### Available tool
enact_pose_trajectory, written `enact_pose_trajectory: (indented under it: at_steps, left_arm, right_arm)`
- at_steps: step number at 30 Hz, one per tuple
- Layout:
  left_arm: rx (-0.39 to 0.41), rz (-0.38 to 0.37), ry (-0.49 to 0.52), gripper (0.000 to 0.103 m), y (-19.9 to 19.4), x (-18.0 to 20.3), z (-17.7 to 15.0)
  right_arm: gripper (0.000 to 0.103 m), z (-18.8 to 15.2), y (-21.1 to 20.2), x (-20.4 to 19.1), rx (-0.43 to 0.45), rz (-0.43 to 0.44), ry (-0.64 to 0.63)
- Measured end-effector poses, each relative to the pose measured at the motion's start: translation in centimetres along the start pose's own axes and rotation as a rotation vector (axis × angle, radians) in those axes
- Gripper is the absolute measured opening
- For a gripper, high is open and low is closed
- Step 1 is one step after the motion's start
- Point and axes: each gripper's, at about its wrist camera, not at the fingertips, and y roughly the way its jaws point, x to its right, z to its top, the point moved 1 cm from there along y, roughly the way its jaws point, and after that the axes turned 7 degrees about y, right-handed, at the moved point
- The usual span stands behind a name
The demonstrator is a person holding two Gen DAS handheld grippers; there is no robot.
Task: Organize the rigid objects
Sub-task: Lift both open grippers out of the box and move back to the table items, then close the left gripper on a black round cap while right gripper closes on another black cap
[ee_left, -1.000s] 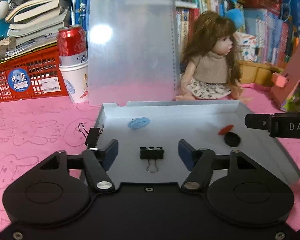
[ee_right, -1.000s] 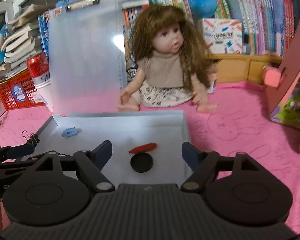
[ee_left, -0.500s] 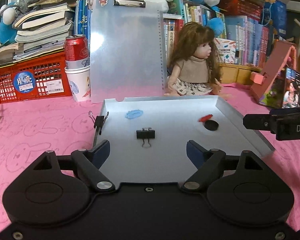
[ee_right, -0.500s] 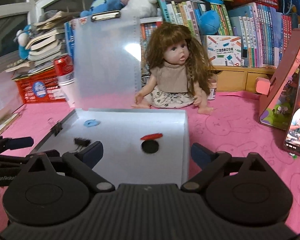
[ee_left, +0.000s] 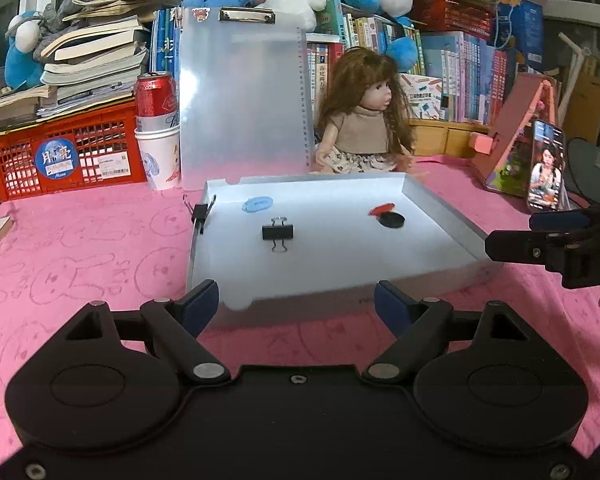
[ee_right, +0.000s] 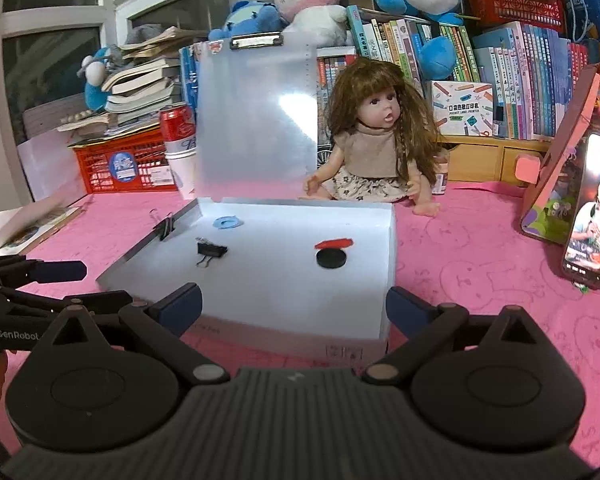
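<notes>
Tray (ee_left: pixel 440 216) on the cloth-covered table (ee_left: pixel 80 248). In the tray: binder clip (ee_left: pixel 277 232) centre-left, disc (ee_left: pixel 257 204) near back-left corner, puck (ee_left: pixel 392 221) right, cap (ee_left: pixel 382 209) touching its back. Second clip (ee_left: pixel 199 213) on the left wall. Clipboard (ee_left: pixel 244 100) upright behind back-left corner, doll (ee_left: pixel 364 120) behind back edge.

The right hand-held gripper (ee_right: pixel 294 306), its jaws opening with nothing between them, hangs before a white tray (ee_right: pixel 386 272) on the pink table (ee_right: pixel 480 264). Inside lie a black binder clip (ee_right: pixel 211 251), a blue ring (ee_right: pixel 227 222) and a black disc (ee_right: pixel 332 258).
</notes>
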Motion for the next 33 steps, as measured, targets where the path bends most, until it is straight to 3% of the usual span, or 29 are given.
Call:
enact_pose_trajectory:
  at_steps: [30,33]
  left_arm:
    - [-0.014,0.017,-0.019,0.085,-7.5,0.5,-7.7]
    - [-0.017,0.009,-0.008,0.081,-7.5,0.6,-8.1]
  right_arm:
    - [0.103,-8.9,-5.7,-2.8,-0.027,0.035,-0.165]
    - [0.103,-9.7,-6.2,-3.2,-0.041,0.062,-0.181]
